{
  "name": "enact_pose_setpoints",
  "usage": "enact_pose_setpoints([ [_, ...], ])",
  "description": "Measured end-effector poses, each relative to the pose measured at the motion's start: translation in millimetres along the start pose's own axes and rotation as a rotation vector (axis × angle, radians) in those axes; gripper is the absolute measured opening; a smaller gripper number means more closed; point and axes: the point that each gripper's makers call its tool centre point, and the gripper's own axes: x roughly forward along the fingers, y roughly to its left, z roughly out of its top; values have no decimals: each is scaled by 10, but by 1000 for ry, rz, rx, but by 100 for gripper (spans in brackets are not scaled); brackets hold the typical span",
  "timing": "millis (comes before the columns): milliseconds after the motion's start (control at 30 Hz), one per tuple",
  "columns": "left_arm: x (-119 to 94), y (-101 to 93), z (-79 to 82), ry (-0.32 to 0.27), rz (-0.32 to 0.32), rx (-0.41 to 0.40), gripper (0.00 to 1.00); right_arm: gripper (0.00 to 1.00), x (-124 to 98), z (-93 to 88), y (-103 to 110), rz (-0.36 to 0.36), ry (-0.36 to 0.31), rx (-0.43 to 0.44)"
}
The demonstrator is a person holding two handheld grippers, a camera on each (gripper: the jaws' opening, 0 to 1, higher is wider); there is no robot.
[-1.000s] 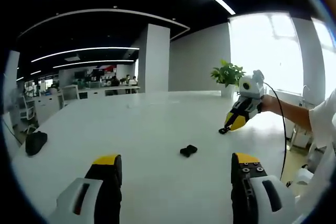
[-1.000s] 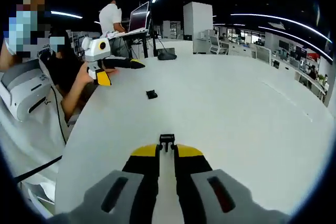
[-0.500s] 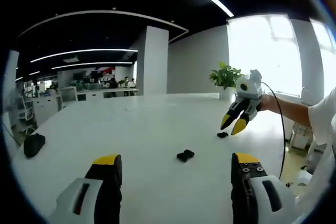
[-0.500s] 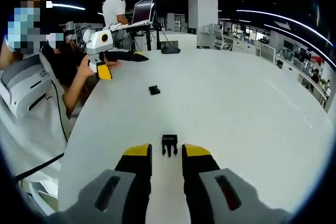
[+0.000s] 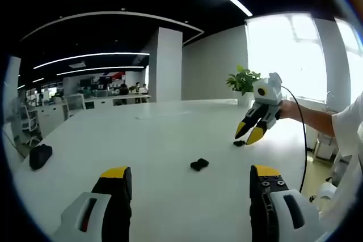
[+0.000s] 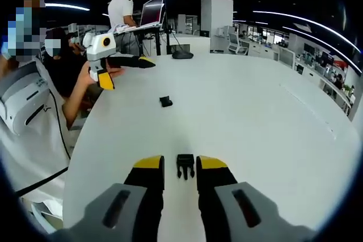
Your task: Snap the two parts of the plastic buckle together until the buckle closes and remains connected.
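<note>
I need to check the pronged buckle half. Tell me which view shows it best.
The right gripper view: the pronged buckle half lies on the white table, large, just ahead of the open right gripper. In the left gripper view it is a small dark speck beneath that gripper.

Two black plastic buckle halves, pronged half and socket half, lying apart on white table
</note>
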Motion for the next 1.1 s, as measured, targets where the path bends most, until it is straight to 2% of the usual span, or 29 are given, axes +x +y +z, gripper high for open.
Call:
enact_pose_setpoints([
  [433,-5,37,13,-5,2,-6,88,19,110,-4,-32,-7,37,-19],
  [633,-23,63,-1,-5,5,-10,88,13,133,-15,-43,-7,46,-3],
  [767,-31,79,-9,-6,8,-12,88,12,136,-19,-40,-7,45,5],
  [1100,-42,64,-31,-8,3,-16,88,11,121,115,-8,-7,-36,16],
])
